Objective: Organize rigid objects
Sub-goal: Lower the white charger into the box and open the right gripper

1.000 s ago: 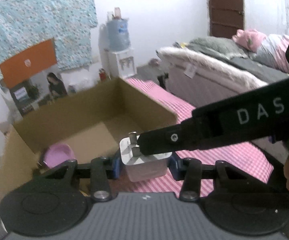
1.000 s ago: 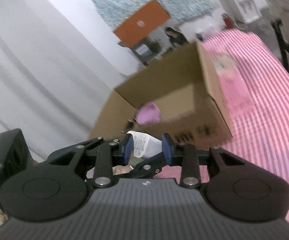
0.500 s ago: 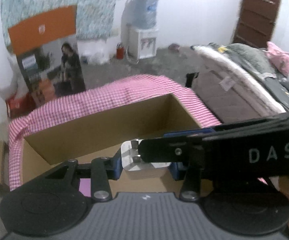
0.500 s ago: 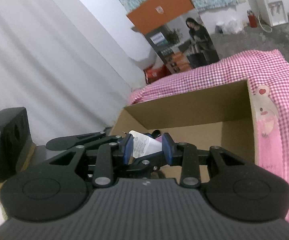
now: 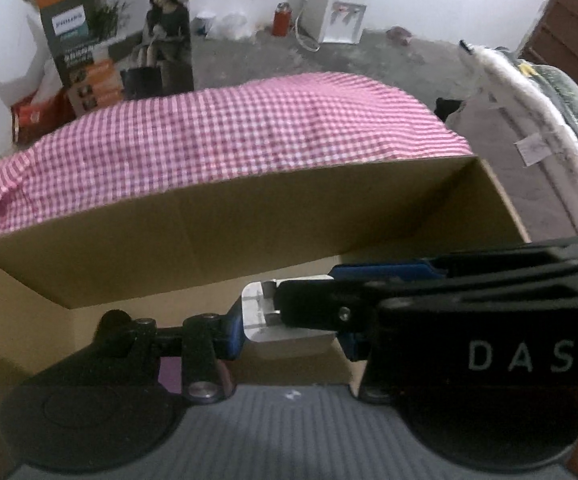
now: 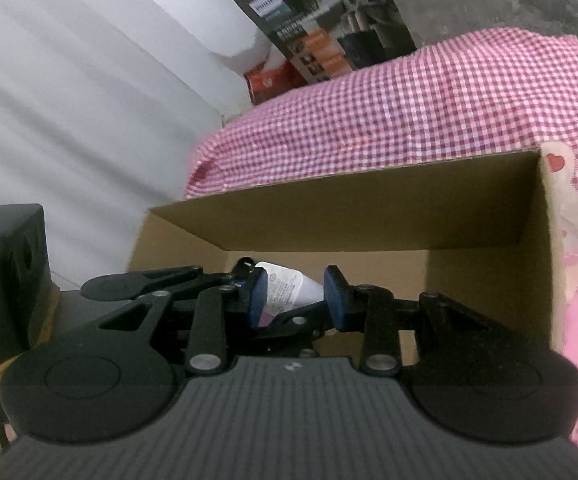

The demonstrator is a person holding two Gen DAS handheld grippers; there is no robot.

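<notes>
**Both claws clamped on one white charger above the open box**

The left gripper has its blue pads pressed against the sides of a white plug-in charger, gripping it. The charger's metal prongs point up and away from the claw, toward the far wall of the cardboard box, which stands just beyond and below the fingertips. The box floor lies directly under the claw.

The right gripper comes in from the left claw's right side; in the left wrist view its black finger, marked with the letters DAS, crosses in front of the charger's prongs. In the right wrist view its blue pads close on the white charger body, whose printed label faces the camera, so this claw is gripping the same thing too. The left claw's black linkage shows just to the left of and under these fingers.

A purple object shows in the box just under the left claw's left finger, mostly hidden.

Beyond the box's far wall a pink checked cloth covers the surface, with a tall printed carton farther off on the floor.
</notes>
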